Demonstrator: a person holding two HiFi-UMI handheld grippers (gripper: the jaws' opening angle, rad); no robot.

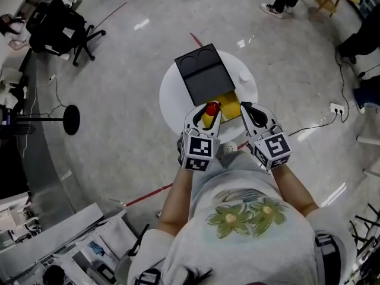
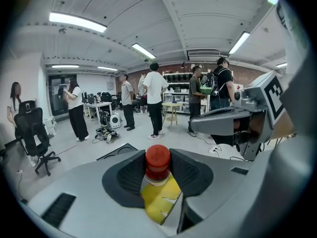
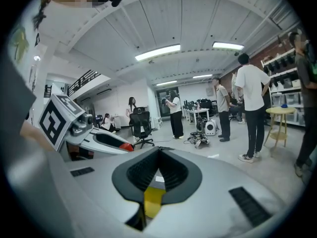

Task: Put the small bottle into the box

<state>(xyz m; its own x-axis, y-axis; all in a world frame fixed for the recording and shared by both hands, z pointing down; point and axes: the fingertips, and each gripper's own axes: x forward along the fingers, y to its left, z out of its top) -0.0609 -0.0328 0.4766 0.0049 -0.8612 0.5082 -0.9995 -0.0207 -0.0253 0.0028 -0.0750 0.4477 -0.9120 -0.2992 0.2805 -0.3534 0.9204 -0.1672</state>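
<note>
Left tongs (image 1: 209, 110) grip the small bottle (image 2: 157, 180) at its red cap, centre frame, just beside the box (image 1: 205, 73) on the table (image 1: 169, 94). Right tongs (image 3: 159, 152) are closed. Hazard: a cap-only hold permits swing. A release off the opening would likely hit the rim.

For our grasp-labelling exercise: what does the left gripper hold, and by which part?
The small bottle, clamped by the left gripper at its red cap.
</note>
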